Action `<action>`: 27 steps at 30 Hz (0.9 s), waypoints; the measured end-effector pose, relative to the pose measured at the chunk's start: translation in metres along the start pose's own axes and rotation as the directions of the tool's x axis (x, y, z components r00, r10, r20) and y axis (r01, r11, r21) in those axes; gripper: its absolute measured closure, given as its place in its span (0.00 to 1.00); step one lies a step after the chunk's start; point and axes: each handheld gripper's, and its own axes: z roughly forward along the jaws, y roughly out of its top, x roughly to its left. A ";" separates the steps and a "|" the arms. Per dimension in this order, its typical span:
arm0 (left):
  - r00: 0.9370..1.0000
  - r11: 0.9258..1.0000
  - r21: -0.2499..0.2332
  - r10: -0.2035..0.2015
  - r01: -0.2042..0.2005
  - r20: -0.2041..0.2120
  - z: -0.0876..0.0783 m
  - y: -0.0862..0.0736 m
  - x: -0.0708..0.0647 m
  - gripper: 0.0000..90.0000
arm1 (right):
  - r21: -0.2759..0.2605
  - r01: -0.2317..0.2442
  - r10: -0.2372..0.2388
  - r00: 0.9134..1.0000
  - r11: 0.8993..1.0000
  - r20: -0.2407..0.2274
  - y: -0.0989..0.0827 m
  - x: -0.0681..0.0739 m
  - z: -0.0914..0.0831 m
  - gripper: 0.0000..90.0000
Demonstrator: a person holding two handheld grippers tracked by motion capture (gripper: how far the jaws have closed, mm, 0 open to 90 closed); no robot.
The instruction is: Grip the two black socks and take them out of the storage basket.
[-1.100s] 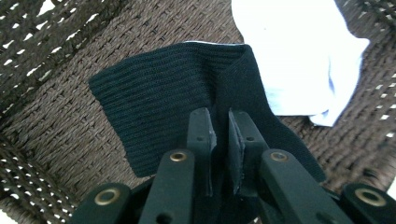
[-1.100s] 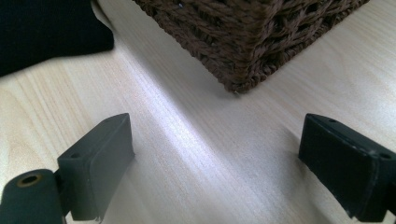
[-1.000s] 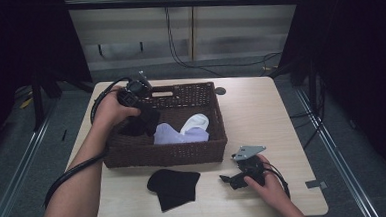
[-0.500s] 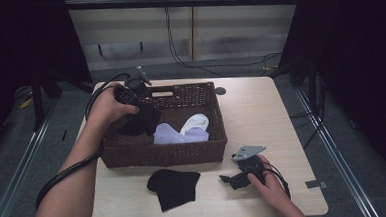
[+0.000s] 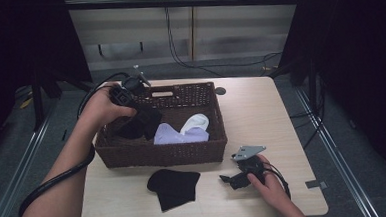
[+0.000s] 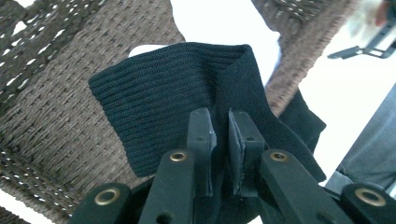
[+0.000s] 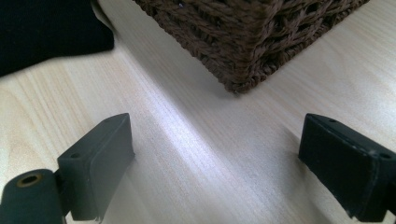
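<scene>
My left gripper (image 5: 140,110) is shut on a black ribbed sock (image 6: 177,102) and holds it above the left end of the brown wicker basket (image 5: 163,155). The sock (image 5: 141,123) hangs down into the basket. In the left gripper view the two pads (image 6: 201,135) pinch the knit between them. A lilac cloth (image 5: 175,135) and a white sock (image 5: 195,122) lie inside the basket. Another black sock (image 5: 174,187) lies flat on the table in front of the basket. My right gripper (image 5: 226,179) rests on the table at the front right, open, with bare wood between its jaws (image 7: 215,158).
The light wooden table (image 5: 261,110) has bare room to the right of the basket. The basket's front right corner (image 7: 238,51) is close ahead of the right gripper. A small dark round mark (image 5: 220,91) sits near the table's back edge, and a dark tab (image 5: 315,184) near its right edge.
My left hand has risen and drawn back toward the basket's far left corner, lifting the black sock with it. The right hand has stayed in place.
</scene>
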 end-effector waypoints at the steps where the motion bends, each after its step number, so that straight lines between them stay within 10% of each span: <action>1: 1.000 1.000 -0.001 0.006 -0.006 0.002 -0.001 0.000 -0.003 0.89 | 0.000 0.000 0.000 1.000 1.000 0.000 0.000 0.000 0.000 0.10; 27: 0.987 0.987 0.036 0.154 -0.156 0.043 0.012 -0.018 -0.066 0.89 | -0.006 -0.006 0.006 1.000 1.000 0.005 0.000 0.001 0.001 0.10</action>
